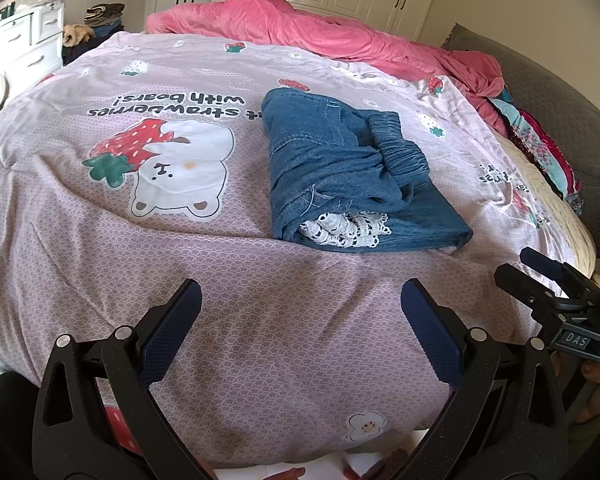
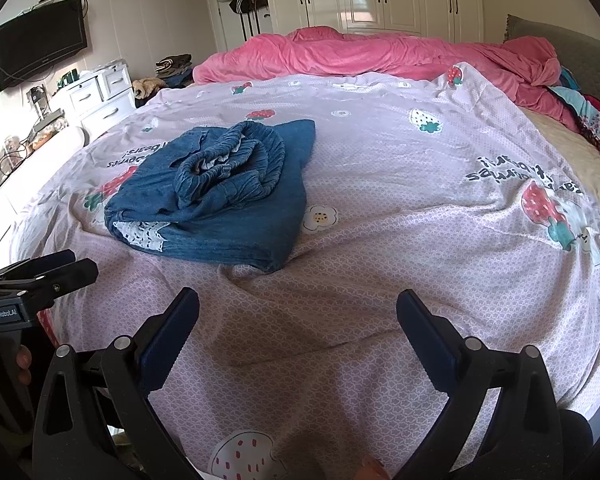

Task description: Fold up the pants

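Observation:
The blue denim pants (image 1: 352,168) lie folded into a compact bundle on the pink bedspread (image 1: 180,240), with the elastic waistband on top and a white lace hem showing at the near edge. The bundle also shows in the right wrist view (image 2: 220,200). My left gripper (image 1: 300,300) is open and empty, held above the bedspread short of the pants. My right gripper (image 2: 298,308) is open and empty, near the bed's front edge, right of the pants. Each gripper shows at the edge of the other's view: the right one (image 1: 540,276), the left one (image 2: 60,268).
A crumpled pink blanket (image 1: 340,36) lies across the far side of the bed. A grey headboard (image 1: 560,92) and colourful folded cloth (image 1: 540,140) are at the right. A white dresser (image 2: 96,96) and a wall TV (image 2: 40,52) stand at the left.

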### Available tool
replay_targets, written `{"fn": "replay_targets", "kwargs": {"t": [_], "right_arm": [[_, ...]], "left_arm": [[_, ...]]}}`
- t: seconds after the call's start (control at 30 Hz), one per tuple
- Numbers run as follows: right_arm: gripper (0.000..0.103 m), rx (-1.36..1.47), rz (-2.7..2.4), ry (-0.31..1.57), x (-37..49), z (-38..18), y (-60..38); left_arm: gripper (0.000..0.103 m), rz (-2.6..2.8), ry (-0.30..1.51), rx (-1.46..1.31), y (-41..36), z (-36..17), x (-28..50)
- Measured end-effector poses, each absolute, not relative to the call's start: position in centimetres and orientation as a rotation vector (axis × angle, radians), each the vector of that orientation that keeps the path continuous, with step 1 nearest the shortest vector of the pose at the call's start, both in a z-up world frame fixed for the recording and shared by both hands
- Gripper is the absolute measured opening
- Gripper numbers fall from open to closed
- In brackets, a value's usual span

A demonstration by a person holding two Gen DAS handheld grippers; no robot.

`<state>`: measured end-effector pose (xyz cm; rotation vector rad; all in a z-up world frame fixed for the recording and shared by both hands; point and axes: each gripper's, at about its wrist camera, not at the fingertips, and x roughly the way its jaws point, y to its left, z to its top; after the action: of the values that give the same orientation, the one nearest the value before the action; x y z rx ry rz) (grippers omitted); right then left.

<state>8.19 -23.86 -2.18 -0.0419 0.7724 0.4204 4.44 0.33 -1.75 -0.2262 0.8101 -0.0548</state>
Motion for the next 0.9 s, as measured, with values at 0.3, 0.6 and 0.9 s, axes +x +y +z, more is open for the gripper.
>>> {"fn": "replay_targets", "kwargs": {"t": [0.3,0.6,0.9], "right_arm": [[0.099,-0.045,0.419,0.775,8.06,-2.31,-23.94],[0.099,-0.048,0.422,0.778,8.46,-2.49,-23.73],[0.099,-0.044,0.422,0.783,8.57,-2.75,-23.78]], "left_arm": [[0.094,-0.053,0.815,-0.222,0.22,-1.68,4.47],[0.094,-0.055,0.834,-0.224,0.29,-1.94,4.64],[0.094,-0.089,0.843,-0.24,0.51,-2.17,4.95]]}}
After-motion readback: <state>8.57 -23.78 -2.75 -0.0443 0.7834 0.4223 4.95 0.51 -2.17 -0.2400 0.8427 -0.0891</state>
